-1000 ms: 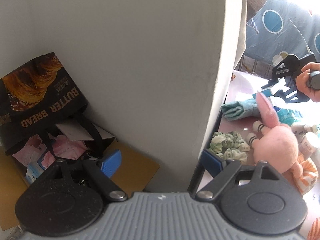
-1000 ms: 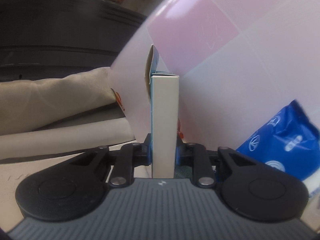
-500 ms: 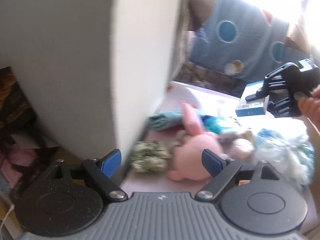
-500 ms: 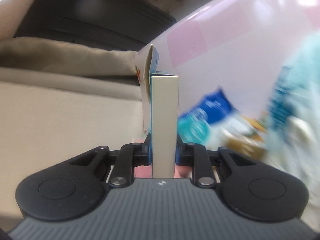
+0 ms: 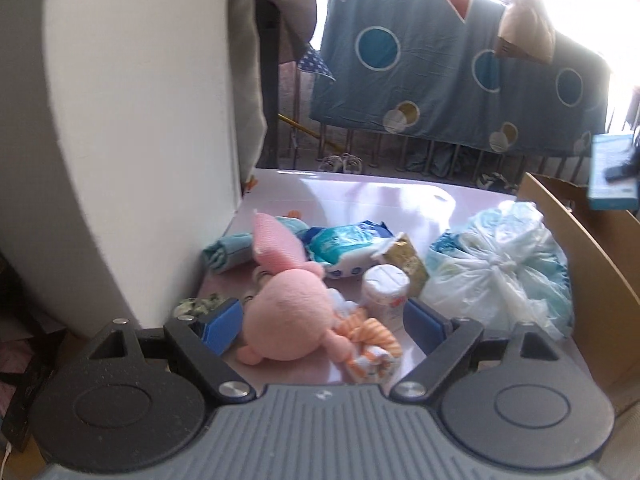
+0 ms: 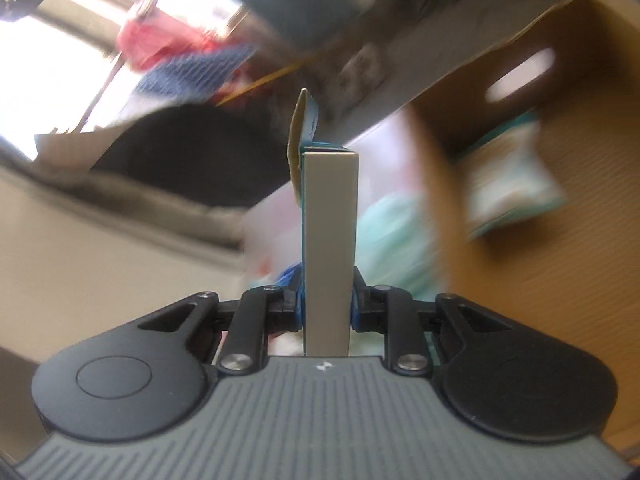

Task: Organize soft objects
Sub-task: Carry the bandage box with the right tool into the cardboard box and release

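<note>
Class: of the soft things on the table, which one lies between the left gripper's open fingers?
The pink plush. It sits between the left gripper fingers; the tied plastic bag and teal cloth lie outside them.

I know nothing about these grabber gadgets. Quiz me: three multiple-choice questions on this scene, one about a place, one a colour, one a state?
1. The tied plastic bag lies where from the plush toy in the left wrist view?
A left
B right
C underneath

2. The plush toy's colour?
A pink
B black
C purple

3. The right gripper is
A wide open
B shut on the slim box
C holding a sock

Key: 1 B, the bag sits beside the cardboard wall; 2 A, its body is pink; 3 B, both pads press the box's sides.
</note>
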The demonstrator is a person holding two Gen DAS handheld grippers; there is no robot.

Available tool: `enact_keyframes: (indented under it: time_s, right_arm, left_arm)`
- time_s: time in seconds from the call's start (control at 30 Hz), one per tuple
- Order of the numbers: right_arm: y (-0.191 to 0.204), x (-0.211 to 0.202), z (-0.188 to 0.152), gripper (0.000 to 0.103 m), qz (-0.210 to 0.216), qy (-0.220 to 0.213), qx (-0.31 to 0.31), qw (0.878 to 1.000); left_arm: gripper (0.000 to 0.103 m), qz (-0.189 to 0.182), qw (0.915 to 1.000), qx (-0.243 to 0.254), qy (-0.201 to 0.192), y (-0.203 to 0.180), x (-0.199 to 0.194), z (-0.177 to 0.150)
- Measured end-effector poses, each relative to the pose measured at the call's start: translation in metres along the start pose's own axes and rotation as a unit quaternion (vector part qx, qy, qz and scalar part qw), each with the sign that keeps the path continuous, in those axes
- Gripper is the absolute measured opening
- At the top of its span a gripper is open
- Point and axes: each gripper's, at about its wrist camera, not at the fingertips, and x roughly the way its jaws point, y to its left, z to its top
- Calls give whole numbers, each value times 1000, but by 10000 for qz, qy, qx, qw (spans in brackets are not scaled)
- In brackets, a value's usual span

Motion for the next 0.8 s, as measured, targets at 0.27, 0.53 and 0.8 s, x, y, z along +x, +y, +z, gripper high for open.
enact_keyframes:
  time_s: [0.27, 0.53, 0.8]
  right_arm:
    - [-89, 22, 36, 19, -1696, 204, -286, 9849]
    - [-86, 129, 63, 25, -3411, 549, -1681, 9232]
    - [-83, 149, 61, 46, -2776, 582, -1573, 9459]
  left_arm:
    - [89, 5, 9995, 176, 263, -28, 15, 0]
    - [89, 208, 9986, 323, 370, -38, 18, 2]
    - [89, 233, 9983, 357, 398, -37, 21, 4]
